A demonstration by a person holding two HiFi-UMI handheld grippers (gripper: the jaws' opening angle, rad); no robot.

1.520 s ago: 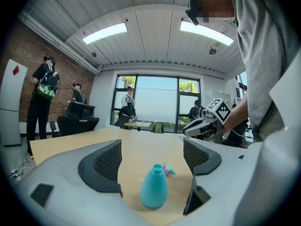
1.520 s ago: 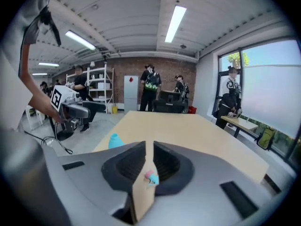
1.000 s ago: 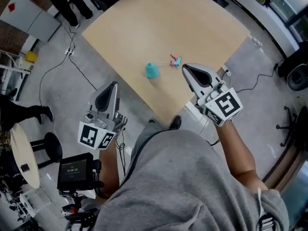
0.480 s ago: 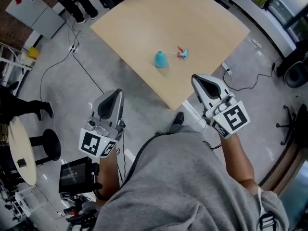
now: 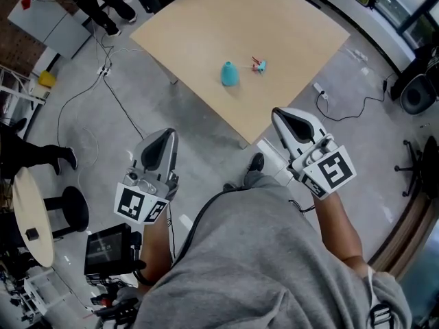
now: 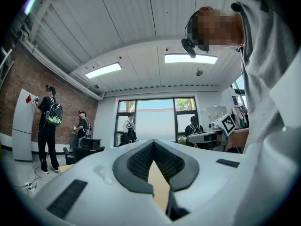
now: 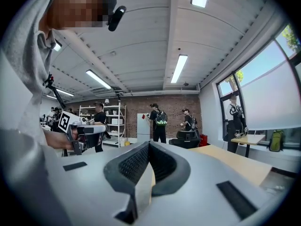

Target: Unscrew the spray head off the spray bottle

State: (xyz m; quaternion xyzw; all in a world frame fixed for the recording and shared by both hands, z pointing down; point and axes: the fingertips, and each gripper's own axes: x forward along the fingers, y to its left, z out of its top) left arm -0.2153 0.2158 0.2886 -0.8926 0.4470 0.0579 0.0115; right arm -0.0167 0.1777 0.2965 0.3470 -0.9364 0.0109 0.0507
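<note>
grey sweatshirt fabric (image 5: 260,266) on the person fills the bottom of the head view, and both arms reach forward out of it. the left gripper (image 5: 167,134), white with a black-and-white marker cube at its rear, hangs over the grey concrete floor (image 5: 199,136), short of the tabletop. in the left gripper view its dark ribbed fingers (image 6: 136,161) are pressed together at the tips with nothing between them. the right gripper (image 5: 277,112), of the same make, is held on the other side with its tip close by the near corner of the tabletop. in the right gripper view its fingers (image 7: 132,163) likewise meet at the tips and pinch nothing. down by the left arm sit a black device with a small screen (image 5: 106,245) and a black round stool (image 5: 72,211). black cables (image 5: 89,94) trail across the floor beyond them. the light wooden square tabletop (image 5: 274,19) lies ahead of both grippers. on it, well apart from either gripper, stands the small teal spray bottle (image 5: 229,73). a tiny red-and-teal piece (image 5: 258,65) lies just beside it to the right, not touching it; it is too small to tell more. farther off, people in dark clothes with backpacks (image 7: 157,121) stand before a red brick wall.
</note>
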